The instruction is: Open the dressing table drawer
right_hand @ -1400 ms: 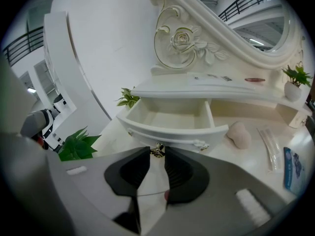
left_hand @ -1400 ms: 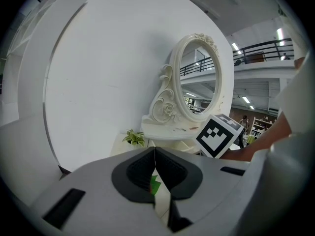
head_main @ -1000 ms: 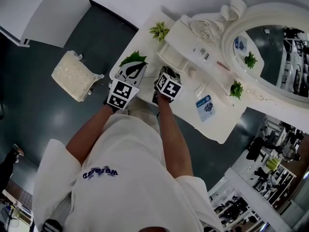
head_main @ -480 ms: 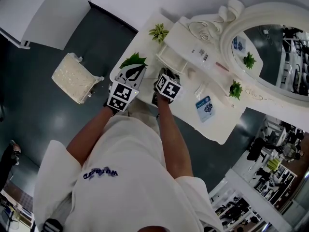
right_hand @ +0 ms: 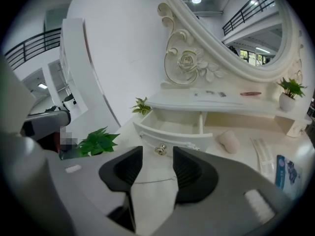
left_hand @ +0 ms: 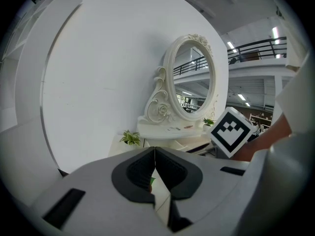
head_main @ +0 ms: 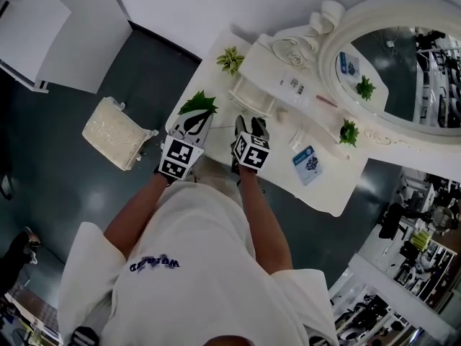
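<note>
head view, room: dark floor (head_main: pixel 65 193), white wall (head_main: pixel 216 6) behind the table, cream shaggy stool (head_main: pixel 117 132) standing on the floor left of the table.
table: white dressing table (head_main: pixel 328 186) against the wall, with a raised shelf (right_hand: pixel 197 101) along its back.
mirror: oval, in a carved white frame (head_main: pixel 403 71), upright above the shelf.
drawer: under the shelf's left part, near the table's left end (right_hand: pixel 172 127); it is pulled well out over the tabletop, and only white walls and bottom show inside it.
pots: a white pot (right_hand: pixel 286 102) on the table's right holds a small green plant; a second small plant (head_main: pixel 230 60) stands at the back left corner, its pot too small to make out.
tabletop: big green leaves (head_main: pixel 199 104) near the left edge, a pale rounded lump (right_hand: pixel 227 141) right of the drawer, a blue card (head_main: pixel 307 161) nearer the front.
knob: metal (right_hand: pixel 160 150), mid drawer front.
right gripper: (right_hand: pixel 157 163) jaws opening; the knob sits at the gap by the tips, pads clear of it.
left gripper: (left_hand: pixel 154 156) jaws pressed together on nothing, held over the left edge.
</note>
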Tool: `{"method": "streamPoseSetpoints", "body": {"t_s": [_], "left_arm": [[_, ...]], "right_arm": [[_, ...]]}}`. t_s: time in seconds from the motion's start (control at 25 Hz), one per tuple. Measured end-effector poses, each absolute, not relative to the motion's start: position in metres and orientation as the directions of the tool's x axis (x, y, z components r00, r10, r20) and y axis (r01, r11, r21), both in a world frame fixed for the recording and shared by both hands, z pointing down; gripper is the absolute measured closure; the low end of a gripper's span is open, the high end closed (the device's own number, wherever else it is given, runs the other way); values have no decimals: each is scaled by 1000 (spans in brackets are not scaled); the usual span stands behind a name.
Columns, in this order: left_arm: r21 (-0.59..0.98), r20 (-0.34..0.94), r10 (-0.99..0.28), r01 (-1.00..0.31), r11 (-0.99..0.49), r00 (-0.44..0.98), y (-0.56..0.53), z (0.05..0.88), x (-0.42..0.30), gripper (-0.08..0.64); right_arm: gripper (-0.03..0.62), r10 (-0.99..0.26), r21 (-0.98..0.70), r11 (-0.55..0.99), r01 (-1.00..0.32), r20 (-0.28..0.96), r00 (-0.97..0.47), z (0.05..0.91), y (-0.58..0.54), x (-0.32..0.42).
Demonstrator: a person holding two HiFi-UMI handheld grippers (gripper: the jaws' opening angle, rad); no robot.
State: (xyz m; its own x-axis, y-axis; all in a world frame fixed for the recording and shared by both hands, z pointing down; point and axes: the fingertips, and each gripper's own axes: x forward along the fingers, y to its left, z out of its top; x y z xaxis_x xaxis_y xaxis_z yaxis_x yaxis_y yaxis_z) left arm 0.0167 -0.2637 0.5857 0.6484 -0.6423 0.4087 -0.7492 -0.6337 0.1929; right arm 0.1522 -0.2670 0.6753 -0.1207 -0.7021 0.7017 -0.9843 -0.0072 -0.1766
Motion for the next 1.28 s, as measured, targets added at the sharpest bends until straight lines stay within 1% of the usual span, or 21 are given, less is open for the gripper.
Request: {"method": "streamPoseSetpoints", "body": {"t_s": [0.2,0.44,0.64,0.8,0.92,1.08,1.28], "left_arm": [[182,392,-620,-718,-672,680,-247,564,20,549],[200,402,-529,-635,-746,747,-226,550,37,549],[209,361,-471,-562,-800,805,-223,528,75,549],[173,339,-412,-487,-856,846,-210,506,114,549],[131,295,-391,-442,-887,872,-198,475,141,549],[116,286,-432,-478,-870,855,-174,454,149,549],[108,279,-481,-525,-844,831,-131,435,174,549]], "right_arm": [[403,-767,-173,20,-985,629,-126,623,-226,169],[419,-824,-154,-60,-986,565,-38,558,-175,202],[420,-860,-118,-111,-987,508,35,524,-154,228],[431,-900,-81,-128,-988,429,81,485,-139,248],[431,-921,-62,-138,-989,374,105,462,-127,266],[433,-941,-52,-126,-991,322,103,436,-100,288],[442,-959,-30,-58,-998,281,48,410,-55,315]]}}
